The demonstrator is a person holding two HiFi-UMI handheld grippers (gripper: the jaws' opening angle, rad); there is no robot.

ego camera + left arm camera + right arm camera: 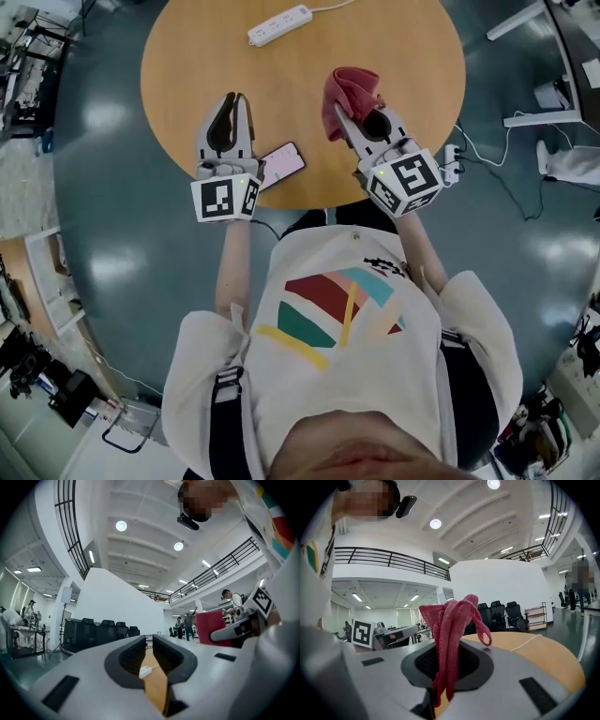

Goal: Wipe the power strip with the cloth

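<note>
Bright ceiling lamps (121,525) glare on the floor (103,122); fisheye edges bend and darken.

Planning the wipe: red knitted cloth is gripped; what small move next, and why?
Probably carry the right gripper and its red knitted cloth forward toward the white power strip, which lies beyond it at the far edge of the round wooden table.
</note>
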